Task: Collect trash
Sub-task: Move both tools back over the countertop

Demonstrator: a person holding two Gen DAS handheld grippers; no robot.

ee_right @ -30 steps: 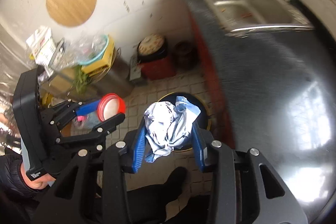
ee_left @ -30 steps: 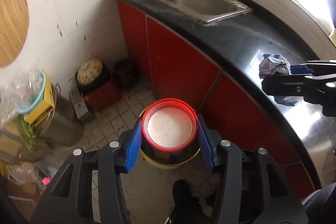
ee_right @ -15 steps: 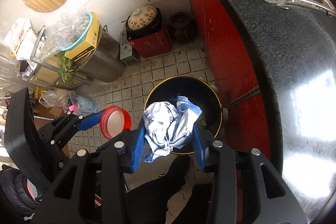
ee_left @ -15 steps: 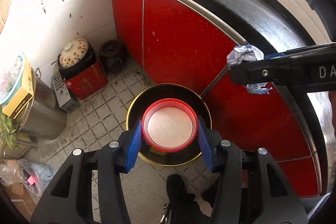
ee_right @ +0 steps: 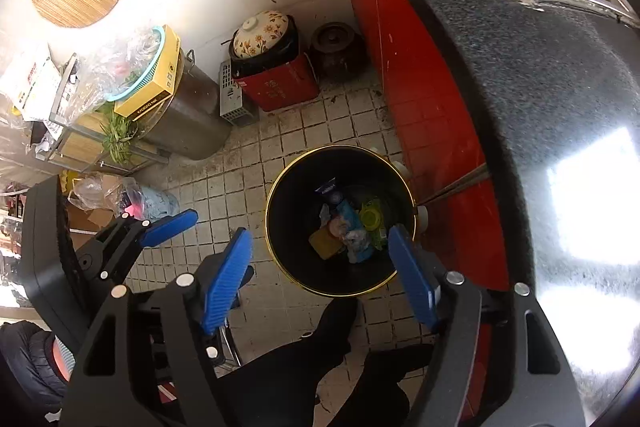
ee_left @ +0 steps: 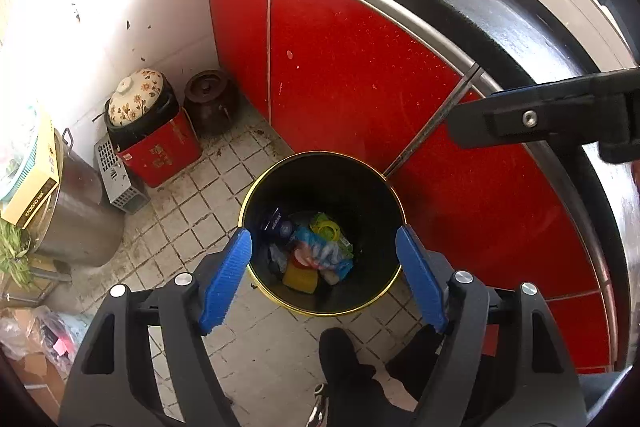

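A black trash bin with a gold rim [ee_left: 256,187] stands on the tiled floor against the red cabinets; it also shows in the right wrist view [ee_right: 280,183]. Several pieces of trash [ee_left: 312,251] lie at its bottom, among them the red-rimmed cup and the crumpled blue-white wrapper [ee_right: 358,241]. My left gripper [ee_left: 324,277] is open and empty above the bin. My right gripper [ee_right: 320,273] is open and empty above the bin too. The left gripper also shows at the left of the right wrist view [ee_right: 168,223].
Red cabinets [ee_left: 352,75] under a black countertop [ee_right: 540,75] with a sink stand behind the bin. A floral-lidded pot on a red box [ee_left: 148,123], a brown jar [ee_left: 210,99], a metal pot [ee_left: 76,211] and bags sit on the floor to the left. The person's shoe [ee_left: 344,359] is below.
Both grippers have opened and let go: the red-rimmed cup and the crumpled wrapper now lie in the bin. Both grippers came lower over the bin.
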